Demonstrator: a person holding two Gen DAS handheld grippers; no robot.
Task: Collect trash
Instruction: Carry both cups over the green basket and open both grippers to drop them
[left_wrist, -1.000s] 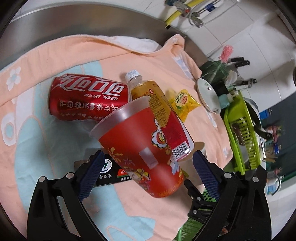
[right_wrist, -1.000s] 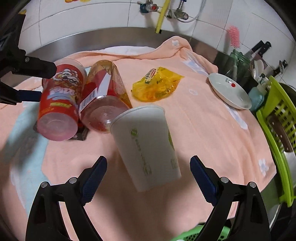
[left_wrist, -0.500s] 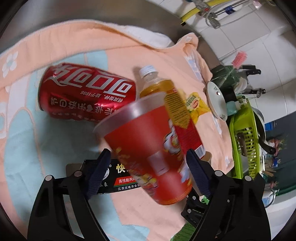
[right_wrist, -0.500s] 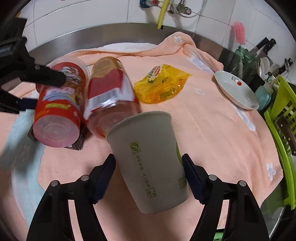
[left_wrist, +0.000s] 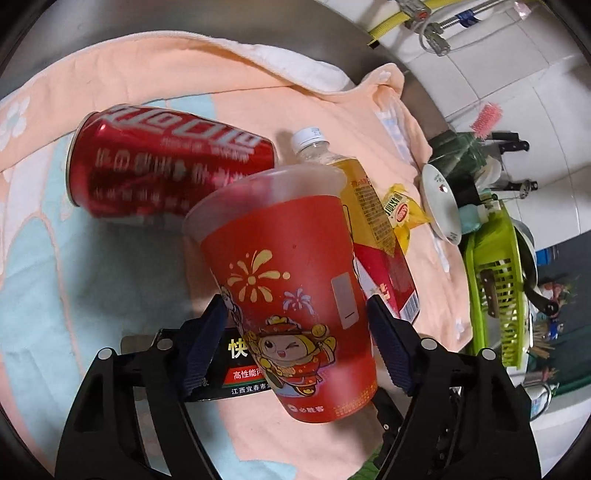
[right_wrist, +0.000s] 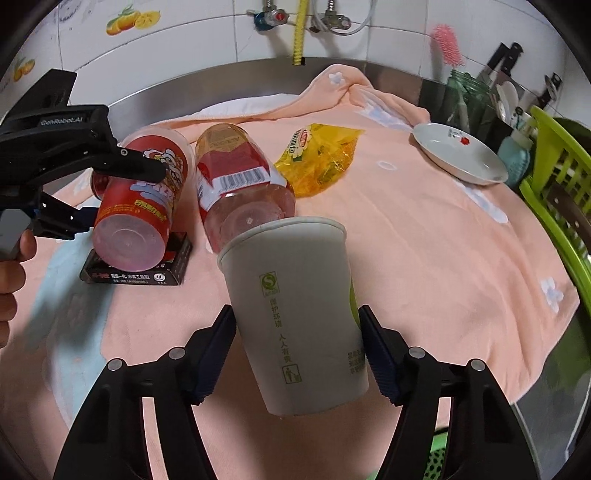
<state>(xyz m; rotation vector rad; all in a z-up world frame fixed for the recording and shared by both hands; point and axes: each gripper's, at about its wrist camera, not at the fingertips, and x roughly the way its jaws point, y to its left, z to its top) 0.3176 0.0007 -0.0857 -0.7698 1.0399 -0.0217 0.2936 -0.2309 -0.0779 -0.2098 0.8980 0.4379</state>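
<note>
Both jaws had just been closing: the left gripper (left_wrist: 297, 349) clasped the red cup (left_wrist: 291, 295), the right gripper (right_wrist: 297, 349) the paper cup (right_wrist: 299, 317), both lying near on the towel (right_wrist: 424, 236). Squeezing gently and lifting level would have avoided crushing them.

Steel counter (right_wrist: 207, 99) under peach towel (right_wrist: 424, 236)

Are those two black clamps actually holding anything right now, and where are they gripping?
Yes. The left gripper clamps the red plastic cup around its lower body; the right gripper clamps the white paper cup around its lower half.
</note>
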